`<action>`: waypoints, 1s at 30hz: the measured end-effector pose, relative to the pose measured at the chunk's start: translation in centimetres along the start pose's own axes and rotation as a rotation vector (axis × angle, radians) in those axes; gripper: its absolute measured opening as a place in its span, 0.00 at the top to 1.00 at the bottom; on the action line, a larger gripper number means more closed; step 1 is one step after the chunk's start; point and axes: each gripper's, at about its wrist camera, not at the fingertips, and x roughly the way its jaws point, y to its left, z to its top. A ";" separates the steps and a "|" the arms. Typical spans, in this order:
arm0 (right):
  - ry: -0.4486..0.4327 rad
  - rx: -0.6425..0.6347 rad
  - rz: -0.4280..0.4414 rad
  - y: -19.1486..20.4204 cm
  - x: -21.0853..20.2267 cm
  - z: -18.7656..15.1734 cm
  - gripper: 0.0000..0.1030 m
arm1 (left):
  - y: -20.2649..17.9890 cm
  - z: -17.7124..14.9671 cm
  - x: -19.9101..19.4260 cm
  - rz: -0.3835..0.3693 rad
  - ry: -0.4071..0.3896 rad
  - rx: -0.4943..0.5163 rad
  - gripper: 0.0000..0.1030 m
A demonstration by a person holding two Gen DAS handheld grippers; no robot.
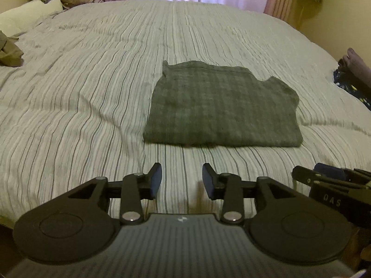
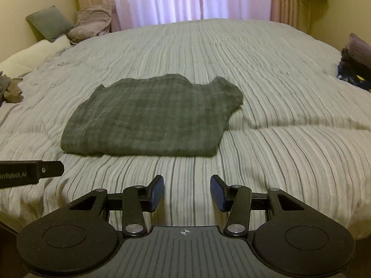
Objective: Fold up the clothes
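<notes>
- A dark grey checked garment (image 1: 220,106) is lying folded into a rough rectangle on the striped bed (image 1: 92,92), sitting in the centre of the left wrist view and left of centre in the right wrist view (image 2: 150,118).
- The cloth is looking soft, limp and light; it is likely sagging and unfolding if lifted by one corner, so taking it by the thick near edge at both corners seems the surer hold.
- Its weave is appearing loose and slightly fuzzy, judged to be grippy rather than slippery, and in no way fragile.
- The far right corner is bulging upward in a rounded lump, while the near edge is running straight and stacked in layers.
- The left tool (image 1: 182,178) is hovering at the lower middle of its frame, jaws standing about halfway apart and holding nothing, short of the garment's near edge.
- The right tool (image 2: 186,190) is likewise standing partly open and empty, over bare bedding, below and to the right of the garment's near edge.
- Loose clothes (image 2: 354,67) are waiting at the right edge, and pillows (image 2: 51,23) are resting at the upper left.
</notes>
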 end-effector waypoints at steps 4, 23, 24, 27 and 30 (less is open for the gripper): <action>-0.014 0.018 -0.011 0.3 -1.4 -0.7 0.53 | -0.4 -0.6 -1.4 -0.001 -0.017 0.013 0.66; -0.066 -0.002 0.010 1.5 -4.9 -1.2 0.53 | -0.6 -1.8 -4.5 -0.005 -0.062 0.016 0.63; -0.066 -0.004 0.009 1.5 -4.9 -1.2 0.53 | -0.6 -1.8 -4.5 -0.005 -0.062 0.015 0.63; -0.062 -0.006 0.009 1.6 -4.7 -1.1 0.53 | -0.4 -1.7 -4.3 -0.006 -0.057 0.013 0.62; -0.050 -0.010 0.011 1.7 -4.3 -1.0 0.53 | -0.4 -1.6 -3.9 -0.006 -0.049 0.006 0.62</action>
